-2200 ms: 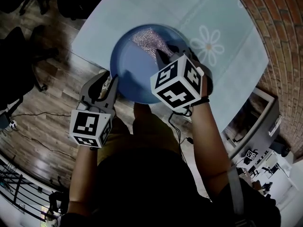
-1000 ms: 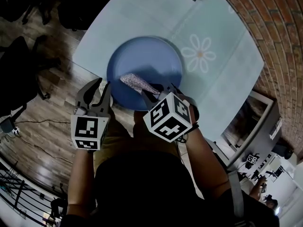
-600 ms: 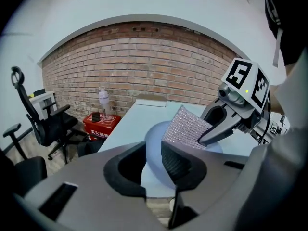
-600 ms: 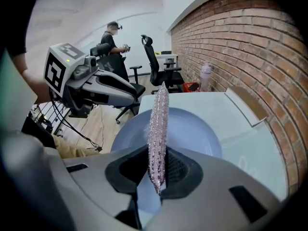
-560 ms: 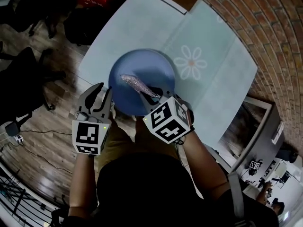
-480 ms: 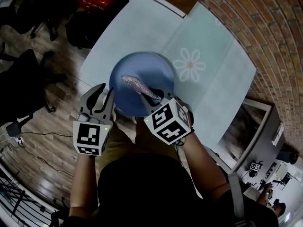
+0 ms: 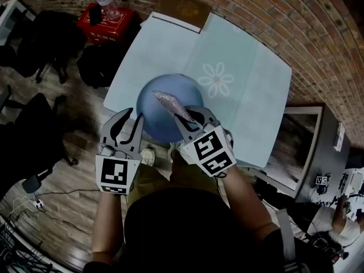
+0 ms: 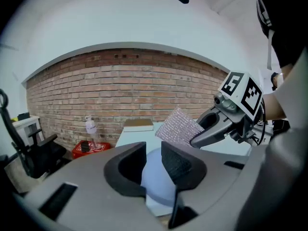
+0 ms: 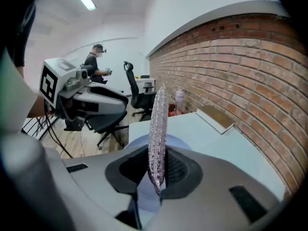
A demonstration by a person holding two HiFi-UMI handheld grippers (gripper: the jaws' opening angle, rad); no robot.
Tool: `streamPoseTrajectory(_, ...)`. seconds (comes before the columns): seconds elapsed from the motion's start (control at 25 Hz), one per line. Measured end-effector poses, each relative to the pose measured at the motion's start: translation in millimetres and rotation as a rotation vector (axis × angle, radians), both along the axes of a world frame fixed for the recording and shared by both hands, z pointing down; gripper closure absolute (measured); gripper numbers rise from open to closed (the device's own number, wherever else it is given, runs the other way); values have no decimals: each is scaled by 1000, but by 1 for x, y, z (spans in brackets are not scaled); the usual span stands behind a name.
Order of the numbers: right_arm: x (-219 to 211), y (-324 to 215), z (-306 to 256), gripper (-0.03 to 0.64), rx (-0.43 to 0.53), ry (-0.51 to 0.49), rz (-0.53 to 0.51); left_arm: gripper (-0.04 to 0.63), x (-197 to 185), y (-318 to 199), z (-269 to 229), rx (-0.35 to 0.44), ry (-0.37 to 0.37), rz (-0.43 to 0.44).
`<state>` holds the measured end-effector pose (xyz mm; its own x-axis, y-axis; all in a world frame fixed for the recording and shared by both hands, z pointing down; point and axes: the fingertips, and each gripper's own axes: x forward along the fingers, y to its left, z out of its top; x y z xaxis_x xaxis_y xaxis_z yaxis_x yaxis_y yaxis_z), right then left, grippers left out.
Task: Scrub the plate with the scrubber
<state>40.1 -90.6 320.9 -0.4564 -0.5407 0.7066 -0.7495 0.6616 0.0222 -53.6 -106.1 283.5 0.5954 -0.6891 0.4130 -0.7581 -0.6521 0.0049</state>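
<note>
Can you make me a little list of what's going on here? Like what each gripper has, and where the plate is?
plate: blue, lying on the table
scrubber: silvery, held in the air over the plate
right gripper: jaws shut on the scrubber
left gripper: jaws apart, nothing in them
table print: a white daisy beside the plate
</note>
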Motion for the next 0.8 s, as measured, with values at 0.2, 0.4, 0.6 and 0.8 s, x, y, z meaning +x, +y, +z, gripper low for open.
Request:
streamPoseTrajectory(0.2, -3, 16, -49, 526, 131, -69, 179, 489, -6, 23, -45, 87, 20, 121)
streamPoseTrajectory(0.4, -3, 42, -92, 526, 297, -140, 363, 489, -16, 46, -81, 184, 57, 210)
streamPoseTrajectory(0.6, -10, 77, -135, 526, 481, -133, 446, 489, -25, 74, -112, 227, 147, 237)
streamPoseTrajectory(0.8, -14, 107, -152, 526, 540, -122, 481, 489, -19, 95, -139, 232, 222, 258)
